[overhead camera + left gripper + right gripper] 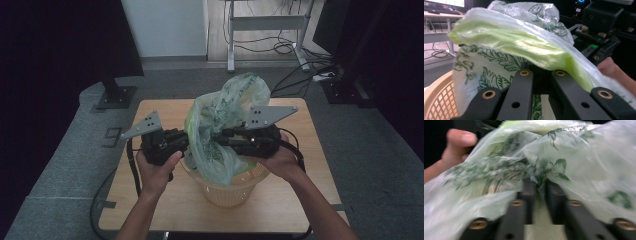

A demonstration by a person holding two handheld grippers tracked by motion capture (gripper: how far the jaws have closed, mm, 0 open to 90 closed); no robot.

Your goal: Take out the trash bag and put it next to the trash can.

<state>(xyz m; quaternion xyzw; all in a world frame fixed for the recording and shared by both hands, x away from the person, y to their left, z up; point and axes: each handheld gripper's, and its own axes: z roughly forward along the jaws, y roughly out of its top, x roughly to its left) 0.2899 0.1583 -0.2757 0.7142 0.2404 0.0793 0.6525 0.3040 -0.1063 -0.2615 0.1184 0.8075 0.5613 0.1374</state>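
Observation:
A thin translucent plastic bag (220, 125) printed with green leaves hangs over a beige lattice basket (235, 192) at the front of the wooden table (165, 200). My left gripper (186, 141) meets the bag from the left. Its jaws stand close together, and the pale green film (524, 45) is bunched over its tips (541, 72). My right gripper (223, 137) comes in from the right, jaws shut on a gathered fold of the bag (539, 178). The bag's bottom sags into the basket (436, 100).
The person's hands (157, 172) grip both tools close over the basket. A thumb (459, 141) shows behind the bag. On the floor behind the table are a monitor stand (116, 95), desk legs (231, 45) and loose cables (295, 80). Dark drapes flank both sides.

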